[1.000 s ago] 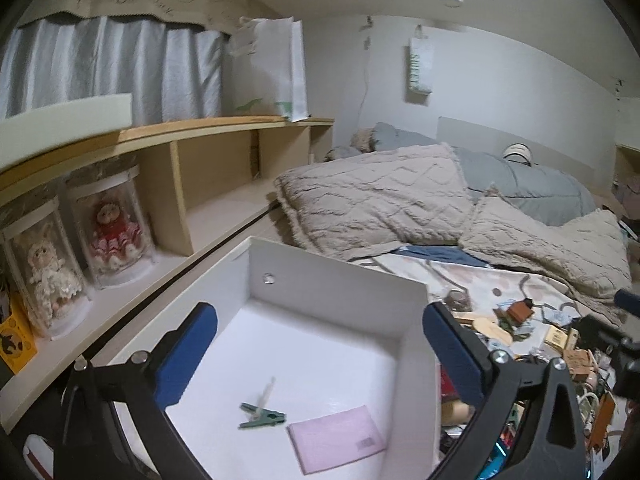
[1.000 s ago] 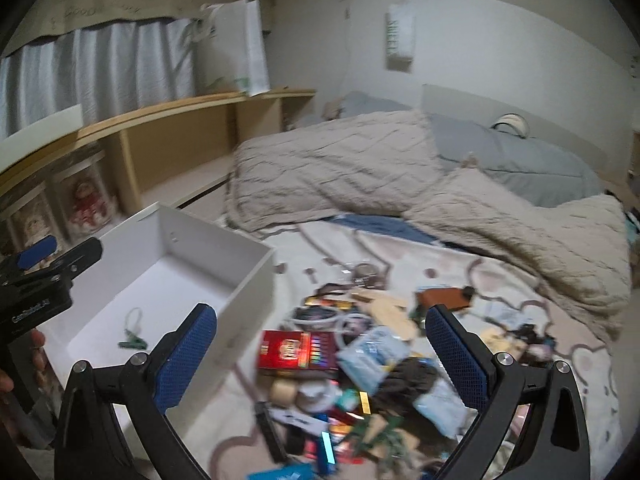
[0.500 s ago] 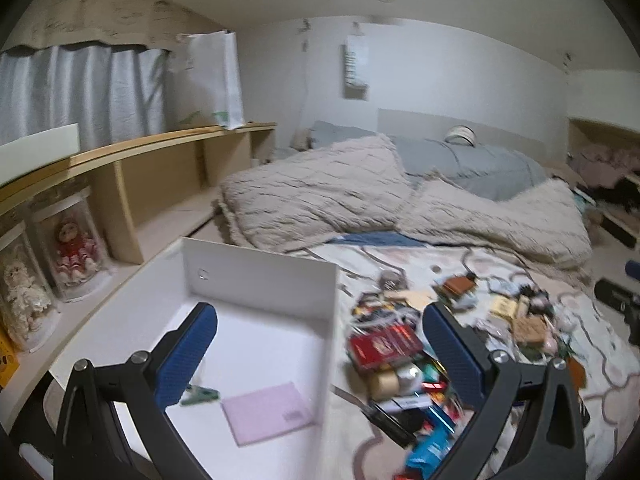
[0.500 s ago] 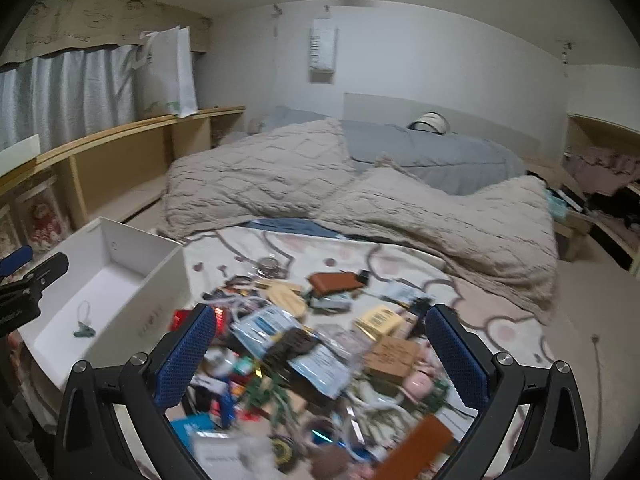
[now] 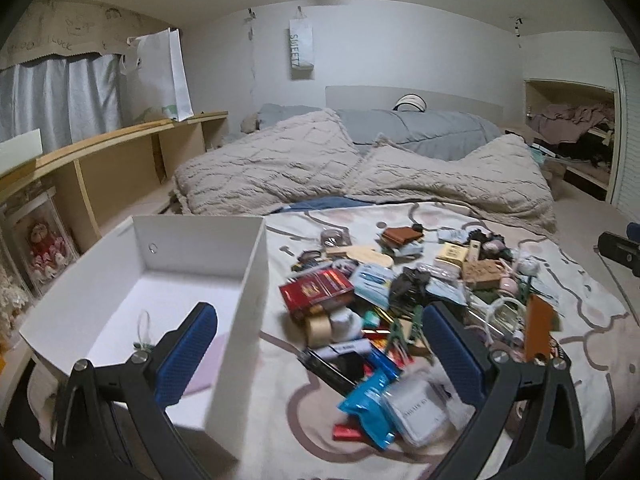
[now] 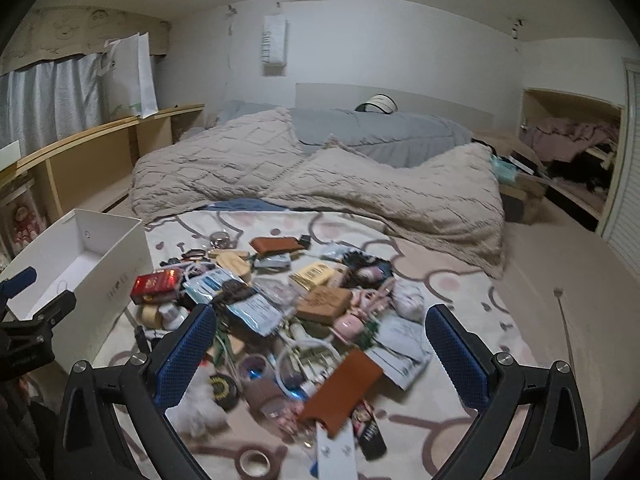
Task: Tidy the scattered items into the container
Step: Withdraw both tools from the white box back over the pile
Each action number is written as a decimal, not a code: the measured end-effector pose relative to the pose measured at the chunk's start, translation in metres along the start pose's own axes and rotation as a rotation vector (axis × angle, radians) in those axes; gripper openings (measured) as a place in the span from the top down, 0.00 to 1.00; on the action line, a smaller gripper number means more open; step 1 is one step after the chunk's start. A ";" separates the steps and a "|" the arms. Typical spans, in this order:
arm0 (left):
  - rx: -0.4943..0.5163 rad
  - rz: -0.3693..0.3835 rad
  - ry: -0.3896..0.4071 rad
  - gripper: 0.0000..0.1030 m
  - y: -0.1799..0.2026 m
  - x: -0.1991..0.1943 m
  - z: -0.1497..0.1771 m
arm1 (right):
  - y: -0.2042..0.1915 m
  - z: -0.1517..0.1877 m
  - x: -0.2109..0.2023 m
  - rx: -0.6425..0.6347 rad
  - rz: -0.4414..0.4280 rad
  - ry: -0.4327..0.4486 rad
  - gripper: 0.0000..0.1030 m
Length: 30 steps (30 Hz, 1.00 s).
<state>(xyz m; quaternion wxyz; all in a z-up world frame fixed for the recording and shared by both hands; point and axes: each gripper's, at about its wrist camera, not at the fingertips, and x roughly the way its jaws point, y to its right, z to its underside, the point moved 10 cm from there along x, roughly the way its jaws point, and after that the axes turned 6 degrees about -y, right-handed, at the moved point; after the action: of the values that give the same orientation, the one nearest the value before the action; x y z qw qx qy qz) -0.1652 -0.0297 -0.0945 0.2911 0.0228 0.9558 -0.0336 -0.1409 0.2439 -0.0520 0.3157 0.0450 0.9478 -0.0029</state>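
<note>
left claw: jaws wide apart, nothing in them, hanging over the bed right where the box wall meets the pile
right claw: also spread open and empty, parked over the near half of the clutter
box: white, open top, sits on the bed at the left edge of the mess; its right wall runs up between the left claw's two fingers
inside box: a small green clip with a thin loop and a pale pink sheet, both partly behind the left finger
pile: heap of little stuff on the patterned bedsheet, just right of the box, touching or nearly touching its wall
red pack: far side of the pile, between the left claw's fingers, close to the box
blue wrapper: near edge, lying beside a clear pouch, low between the left fingers
brown sleeve: tilted, right between the right claw's fingers, on top of other bits
tape roll: near edge, low in the right view
blurry parts: lots of the small items are too smeared to name
</note>
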 end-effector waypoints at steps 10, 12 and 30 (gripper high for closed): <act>-0.037 0.012 0.005 0.00 0.006 -0.013 0.011 | 0.019 0.029 -0.014 0.021 0.026 0.016 0.00; -0.037 0.013 0.007 0.00 0.008 -0.015 0.012 | 0.023 0.034 -0.015 0.035 0.022 0.014 0.00; -0.028 0.040 0.023 0.00 0.028 -0.020 0.013 | 0.039 0.044 -0.015 0.043 0.028 0.016 0.00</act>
<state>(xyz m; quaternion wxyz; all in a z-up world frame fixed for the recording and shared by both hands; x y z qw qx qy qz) -0.1401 -0.0032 -0.0956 0.2812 0.0379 0.9588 -0.0140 -0.0996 0.2797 -0.0771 0.3073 0.0654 0.9492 -0.0187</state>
